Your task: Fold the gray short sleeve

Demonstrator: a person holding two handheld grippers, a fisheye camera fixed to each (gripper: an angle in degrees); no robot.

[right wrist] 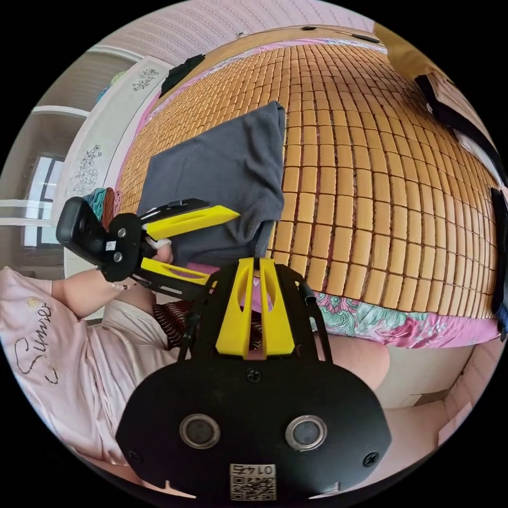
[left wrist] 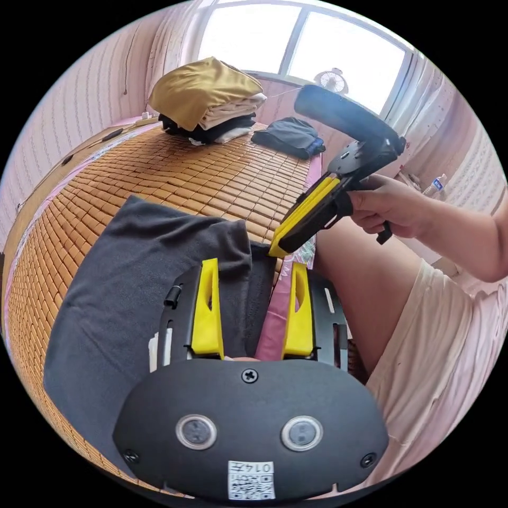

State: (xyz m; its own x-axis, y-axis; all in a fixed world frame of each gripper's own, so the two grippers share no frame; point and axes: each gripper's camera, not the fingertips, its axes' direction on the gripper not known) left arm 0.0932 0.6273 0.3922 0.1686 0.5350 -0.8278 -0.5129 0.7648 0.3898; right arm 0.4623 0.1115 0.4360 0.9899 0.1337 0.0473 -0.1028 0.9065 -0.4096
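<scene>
Jaws: left gripper (left wrist: 253, 267) parted over gray short sleeve (left wrist: 132, 296) edge; right gripper (right wrist: 255, 263) closed, empty.

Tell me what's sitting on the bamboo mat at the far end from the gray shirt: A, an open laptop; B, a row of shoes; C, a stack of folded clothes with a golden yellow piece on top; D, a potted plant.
C. In the left gripper view, a pile of folded clothes topped by a golden yellow garment rests on the bamboo mat near the window, beyond the gray shirt.
</scene>
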